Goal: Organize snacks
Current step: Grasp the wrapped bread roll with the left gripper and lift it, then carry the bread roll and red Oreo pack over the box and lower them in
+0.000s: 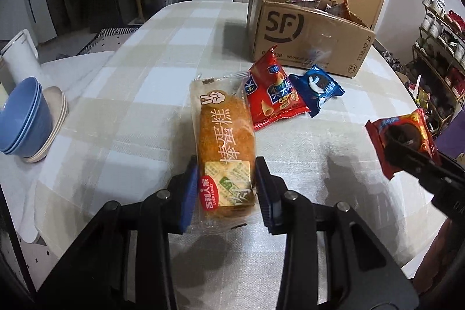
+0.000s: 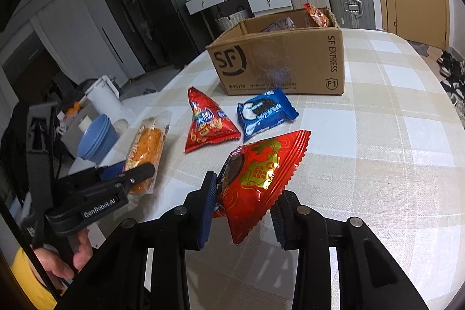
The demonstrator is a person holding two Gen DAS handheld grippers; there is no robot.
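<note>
- Left gripper clamped on the near end of the wrapped meat-floss cake; blue pads pressed against both sides of the wrapper, far end of the cake low over the checked tablecloth, whether touching it or just clear hard to tell.
- Right gripper closed on the red cookie packet, held clear of the table, right and near of the other snacks.
- Cardboard box at the far side of the table, open, some packets already inside.
- Red triangular chip bag and blue cookie packet lying loose just in front of the box, between it and the grippers.
- Probably best: lift the cake fully clear before carrying, keep it level, pass over the two loose packets, not through them.
- Grip near one end, so likely to sag or swing; slow travel advised, release only above the box opening.
- Both grippers angled down and forward; a hand visible on the left gripper's handle at lower left.
</note>
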